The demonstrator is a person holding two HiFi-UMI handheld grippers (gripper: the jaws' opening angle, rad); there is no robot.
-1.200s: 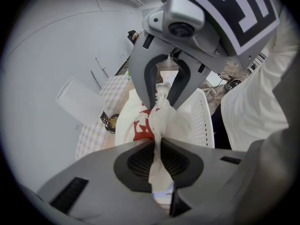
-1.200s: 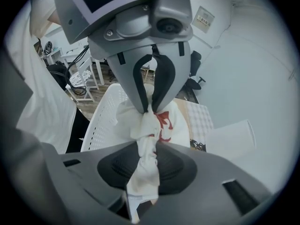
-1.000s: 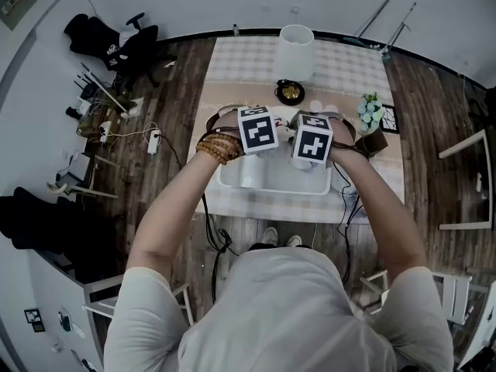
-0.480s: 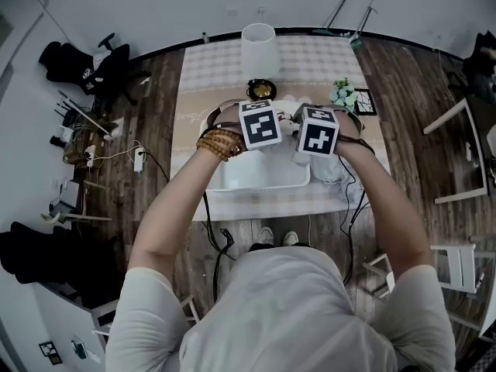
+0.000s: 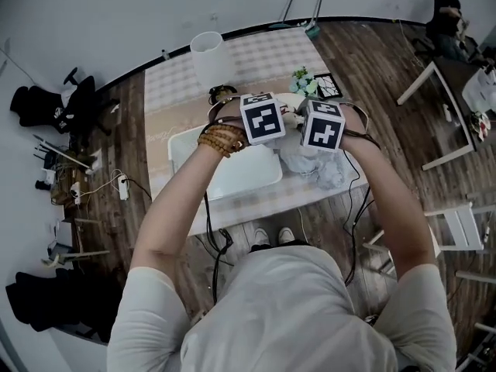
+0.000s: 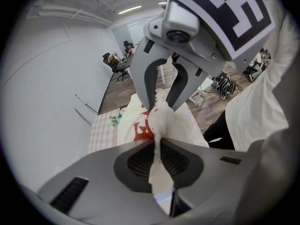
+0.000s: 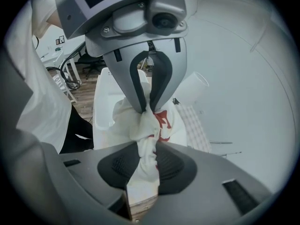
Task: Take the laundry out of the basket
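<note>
A white garment with red print [image 6: 140, 128] is bunched between both grippers, which face each other closely. My left gripper [image 6: 157, 144] is shut on one fold of it. My right gripper [image 7: 147, 142] is shut on another fold of the same garment [image 7: 161, 121]. In the head view the garment [image 5: 310, 161] hangs under the two marker cubes [image 5: 262, 118] [image 5: 323, 125], just right of the white laundry basket [image 5: 186, 142] and over the table. The basket's inside looks bare where it shows.
On the checked tablecloth [image 5: 267, 53] behind the basket stand a white lamp shade [image 5: 209, 56], a dark bowl [image 5: 222, 94], a small plant [image 5: 304, 79] and a framed picture [image 5: 328, 85]. Cables hang off the table's near edge. White chairs [image 5: 457, 227] stand to the right.
Both grippers have carried the garment rightward, from above the basket to beside its right end. The head camera has swung, so the table now sits further left and tilted.
</note>
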